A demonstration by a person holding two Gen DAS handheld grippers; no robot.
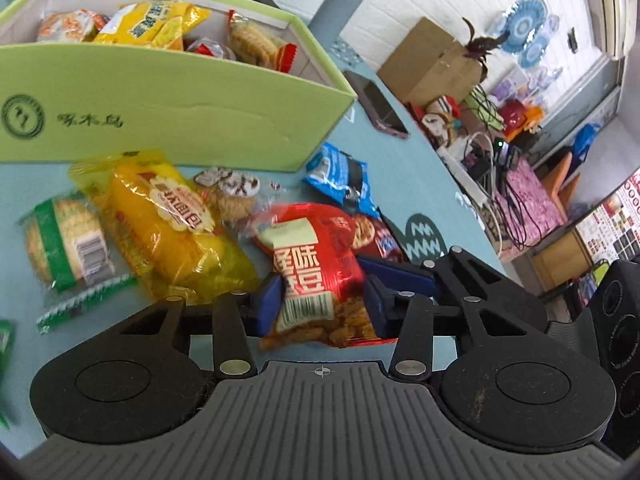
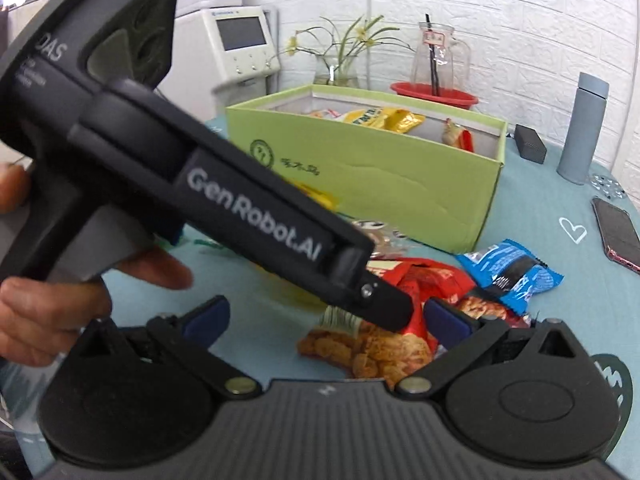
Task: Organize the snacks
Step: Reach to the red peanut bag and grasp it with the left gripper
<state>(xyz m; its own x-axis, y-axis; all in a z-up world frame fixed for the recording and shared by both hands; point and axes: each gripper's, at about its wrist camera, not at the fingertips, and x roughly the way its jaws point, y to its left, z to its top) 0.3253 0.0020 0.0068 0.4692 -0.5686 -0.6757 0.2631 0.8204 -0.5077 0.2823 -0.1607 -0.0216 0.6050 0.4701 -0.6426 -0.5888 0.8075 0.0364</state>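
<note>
A red bean-snack packet (image 1: 316, 248) lies on the blue tablecloth in front of the green box (image 1: 180, 92). My left gripper (image 1: 324, 302) is shut on it, a blue pad pressing each side of its lower half. In the right wrist view the left gripper (image 2: 394, 314) crosses the picture with a hand (image 2: 48, 308) on its handle, its tip on the red packet (image 2: 420, 276). My right gripper (image 2: 326, 318) stands open, its blue pads wide apart on either side of the packet's near end, touching nothing. The green box (image 2: 380, 176) holds several snacks.
Around the red packet lie a yellow bread packet (image 1: 172, 224), a green biscuit packet (image 1: 64, 240) and a blue packet (image 1: 344, 180). A phone (image 2: 618, 232) and a grey bottle (image 2: 582, 128) stand to the right. A red basin (image 2: 434, 94) sits behind the box.
</note>
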